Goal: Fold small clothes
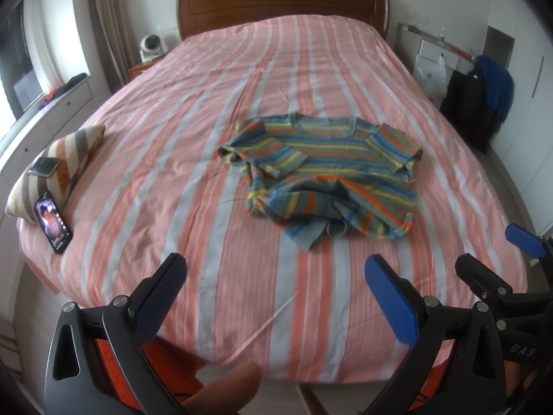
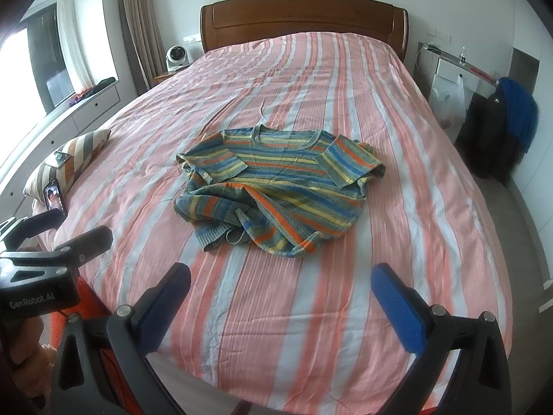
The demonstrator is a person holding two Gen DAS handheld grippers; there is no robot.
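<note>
Striped shirt [image 1: 325, 176] rumpled, phone [image 1: 53, 223] screen clearer left

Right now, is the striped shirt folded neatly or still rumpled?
Rumpled: the striped shirt lies spread on the bed, its lower hem bunched and creased.

Left tool [image 1: 276, 273] and right tool [image 2: 281, 282] side by side, jaws spread, empty
</note>
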